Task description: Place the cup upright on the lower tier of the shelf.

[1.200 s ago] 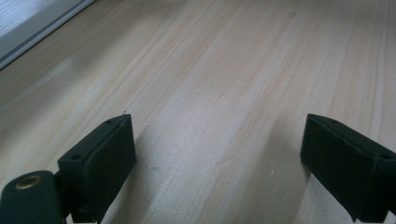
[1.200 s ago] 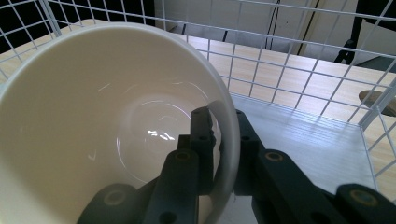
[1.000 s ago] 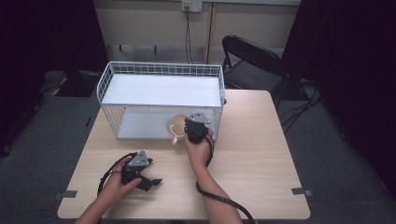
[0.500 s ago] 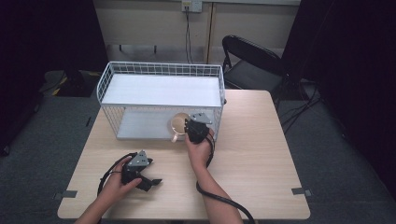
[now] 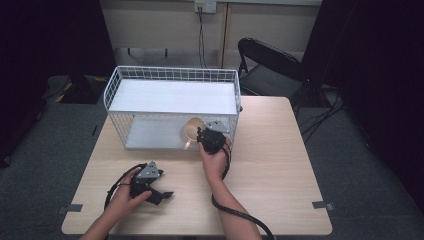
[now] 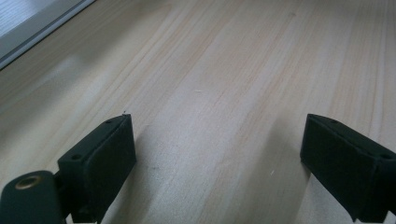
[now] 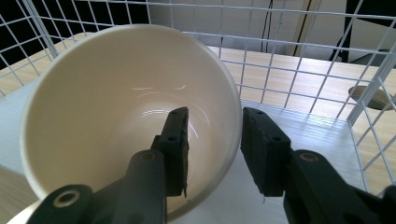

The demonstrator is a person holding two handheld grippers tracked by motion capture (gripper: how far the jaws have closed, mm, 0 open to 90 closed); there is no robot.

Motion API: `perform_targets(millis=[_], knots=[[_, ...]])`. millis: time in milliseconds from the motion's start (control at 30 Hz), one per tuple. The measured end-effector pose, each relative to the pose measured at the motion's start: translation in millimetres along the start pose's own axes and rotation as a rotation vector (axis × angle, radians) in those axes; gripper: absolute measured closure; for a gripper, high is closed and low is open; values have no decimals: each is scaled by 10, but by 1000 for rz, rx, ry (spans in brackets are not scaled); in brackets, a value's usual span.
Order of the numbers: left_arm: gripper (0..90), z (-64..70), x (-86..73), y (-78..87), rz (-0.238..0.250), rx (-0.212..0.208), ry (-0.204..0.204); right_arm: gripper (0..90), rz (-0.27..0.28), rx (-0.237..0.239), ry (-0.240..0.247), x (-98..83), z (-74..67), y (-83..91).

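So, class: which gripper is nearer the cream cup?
Right. The right gripper straddles the cream cup wall, jaws just opening; the left gripper rests apart on the table.

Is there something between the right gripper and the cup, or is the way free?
Nothing visible stands between them. The right gripper already straddles the cup wall, one jaw inside, one outside; its jaws have just been opening.
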State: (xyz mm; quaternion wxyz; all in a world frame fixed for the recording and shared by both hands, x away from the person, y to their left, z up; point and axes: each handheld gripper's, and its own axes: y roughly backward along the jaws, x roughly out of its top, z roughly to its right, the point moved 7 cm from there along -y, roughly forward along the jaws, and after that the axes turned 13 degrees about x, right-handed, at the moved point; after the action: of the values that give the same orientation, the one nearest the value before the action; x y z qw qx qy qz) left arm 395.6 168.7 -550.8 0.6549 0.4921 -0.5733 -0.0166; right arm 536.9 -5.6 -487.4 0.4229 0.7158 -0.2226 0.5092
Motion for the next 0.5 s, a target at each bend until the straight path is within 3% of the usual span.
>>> perform_targets(millis=[500], knots=[[98, 0, 0, 0, 0, 0, 0, 517, -4, 16, -10, 16, -24, -14]])
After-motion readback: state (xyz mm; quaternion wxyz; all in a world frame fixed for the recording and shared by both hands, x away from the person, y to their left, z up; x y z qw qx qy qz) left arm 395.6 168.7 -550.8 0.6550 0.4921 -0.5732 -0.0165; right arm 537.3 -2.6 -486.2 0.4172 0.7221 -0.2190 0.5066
